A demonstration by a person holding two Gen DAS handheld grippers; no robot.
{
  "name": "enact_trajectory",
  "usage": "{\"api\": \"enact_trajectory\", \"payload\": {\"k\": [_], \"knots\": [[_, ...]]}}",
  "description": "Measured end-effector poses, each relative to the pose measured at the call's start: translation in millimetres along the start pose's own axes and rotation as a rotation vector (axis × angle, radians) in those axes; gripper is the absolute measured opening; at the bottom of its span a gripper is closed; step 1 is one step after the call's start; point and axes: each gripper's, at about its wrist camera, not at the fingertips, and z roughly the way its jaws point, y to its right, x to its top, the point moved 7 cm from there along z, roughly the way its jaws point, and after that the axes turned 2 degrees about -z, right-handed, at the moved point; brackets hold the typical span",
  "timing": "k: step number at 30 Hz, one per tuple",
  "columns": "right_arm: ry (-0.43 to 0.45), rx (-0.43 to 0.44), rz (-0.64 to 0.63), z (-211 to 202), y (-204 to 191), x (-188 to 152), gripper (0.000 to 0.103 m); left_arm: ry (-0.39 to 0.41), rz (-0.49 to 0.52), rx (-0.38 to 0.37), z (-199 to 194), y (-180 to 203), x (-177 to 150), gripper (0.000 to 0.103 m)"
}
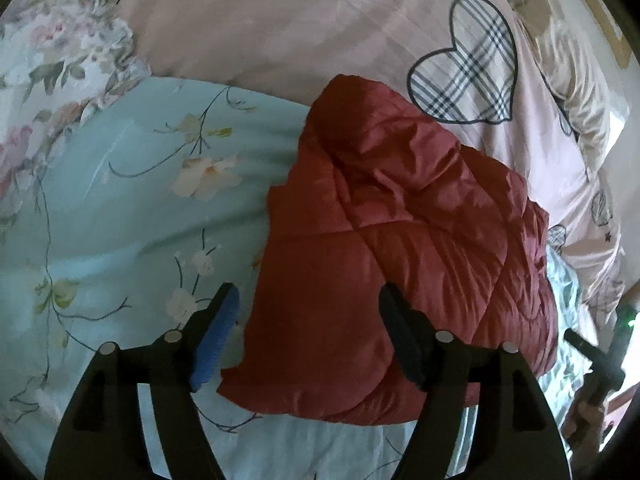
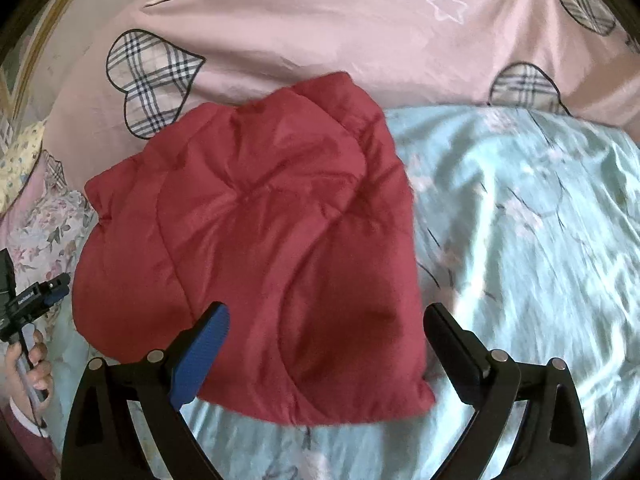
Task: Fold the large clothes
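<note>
A red quilted puffer jacket (image 1: pixel 400 248) lies folded into a thick bundle on a light blue floral bedsheet (image 1: pixel 132 216). It also shows in the right wrist view (image 2: pixel 256 248). My left gripper (image 1: pixel 308 300) is open and empty, hovering just above the bundle's near left edge. My right gripper (image 2: pixel 326 316) is open and empty, hovering above the bundle's near edge. The left gripper also shows at the left edge of the right wrist view (image 2: pixel 56 284), and the right gripper's handle shows at the right edge of the left wrist view (image 1: pixel 592 356).
A pink duvet (image 2: pixel 340 32) with plaid heart patches lies bunched behind the jacket. A floral pillow (image 1: pixel 52 64) sits at the far left. The blue sheet (image 2: pixel 520 220) stretches to the right of the jacket.
</note>
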Motion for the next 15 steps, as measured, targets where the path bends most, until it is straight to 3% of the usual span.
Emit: {"api": "enact_trajectory", "payload": {"k": [8, 11, 13, 15], "knots": [[-0.012, 0.034, 0.092, 2.8, 27.1, -12.8, 0.098, -0.035, -0.048, -0.057, 8.1, -9.7, -7.4, 0.073], [-0.012, 0.087, 0.157, 8.9, 36.9, -13.1, 0.098, -0.064, -0.071, -0.103, 15.8, -10.4, -10.5, 0.073], [-0.004, 0.129, 0.190, 12.5, 40.6, -12.3, 0.098, -0.090, -0.083, -0.140, 22.8, -9.5, -13.1, 0.082], [0.002, 0.173, 0.230, 18.8, 44.7, -11.3, 0.098, -0.099, -0.095, -0.160, 28.0, -9.9, -15.0, 0.082]]}}
